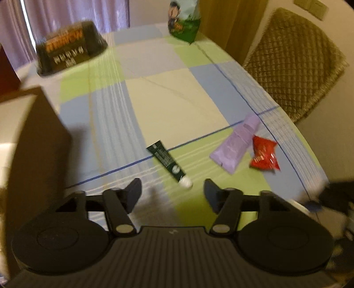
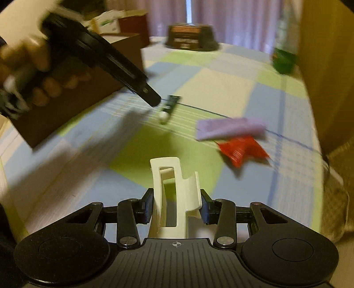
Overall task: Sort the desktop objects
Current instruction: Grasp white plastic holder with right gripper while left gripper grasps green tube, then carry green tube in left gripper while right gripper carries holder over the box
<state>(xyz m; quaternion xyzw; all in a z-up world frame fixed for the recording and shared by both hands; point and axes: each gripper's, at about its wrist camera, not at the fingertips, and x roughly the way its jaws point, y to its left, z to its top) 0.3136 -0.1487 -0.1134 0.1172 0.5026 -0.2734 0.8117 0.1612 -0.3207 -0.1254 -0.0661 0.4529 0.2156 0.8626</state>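
I'm holding my left hand-held gripper [image 1: 172, 191] spread wide with nothing in it, hovering over the checked surface [image 1: 177, 106], just short of the white cap of a dark green tube [image 1: 167, 158]. A brown box [image 1: 37, 137] is sitting at far left. A lilac tube [image 1: 235, 144] is lying right of the green one, and a red snack packet [image 1: 264, 155] is lying right up against it; contact unclear. A dark tray [image 1: 68, 47] and a green bag [image 1: 184, 21] are sitting at the far edge. My right hand-held gripper [image 2: 176, 208] is clamping a cream hair claw clip [image 2: 173, 195], raised over the green patch of cloth. Frames are blurring.
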